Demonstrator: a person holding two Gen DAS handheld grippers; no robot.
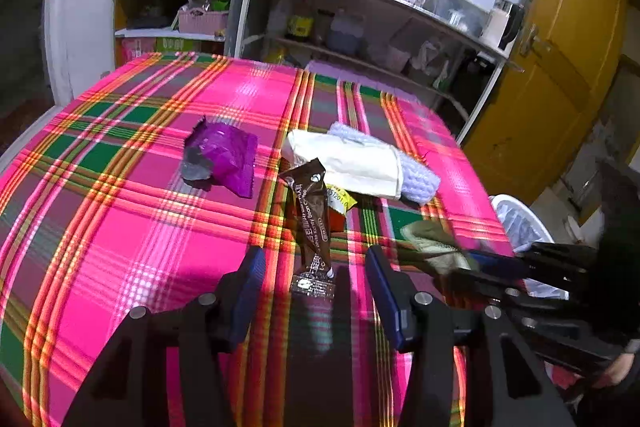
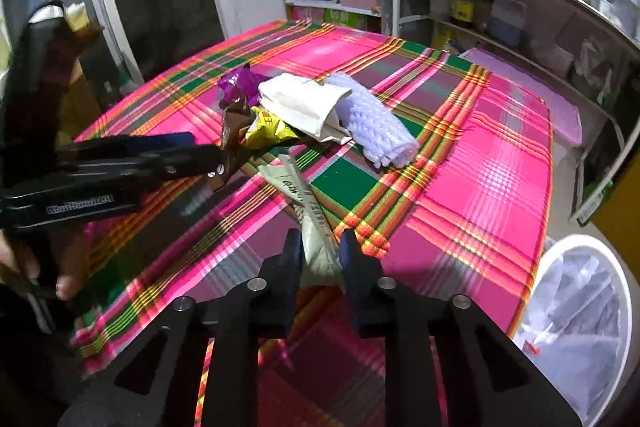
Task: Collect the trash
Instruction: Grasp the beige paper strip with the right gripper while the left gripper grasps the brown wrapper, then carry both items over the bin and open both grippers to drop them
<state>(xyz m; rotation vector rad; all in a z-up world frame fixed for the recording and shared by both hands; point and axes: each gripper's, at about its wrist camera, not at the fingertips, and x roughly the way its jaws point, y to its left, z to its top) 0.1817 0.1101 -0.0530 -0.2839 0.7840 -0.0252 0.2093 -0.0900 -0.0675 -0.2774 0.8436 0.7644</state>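
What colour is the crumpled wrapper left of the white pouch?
Purple wrapper, silvery inside; clearest in the left wrist view.

A table covered by a pink plaid cloth [image 1: 120, 227] with green, orange and yellow stripes fills the middle of both views. Left of centre in the left wrist view a crumpled purple wrapper [image 1: 224, 159] lies on the cloth. Near the middle a long brown coffee sachet [image 1: 314, 219] lies lengthwise, a yellow packet [image 1: 340, 201] just beside it. Above these a folded white cloth [image 1: 352, 163] rests against a rolled lilac knitted cloth [image 1: 420, 175]. In the right wrist view a pale sachet [image 2: 296, 187] lies at centre.
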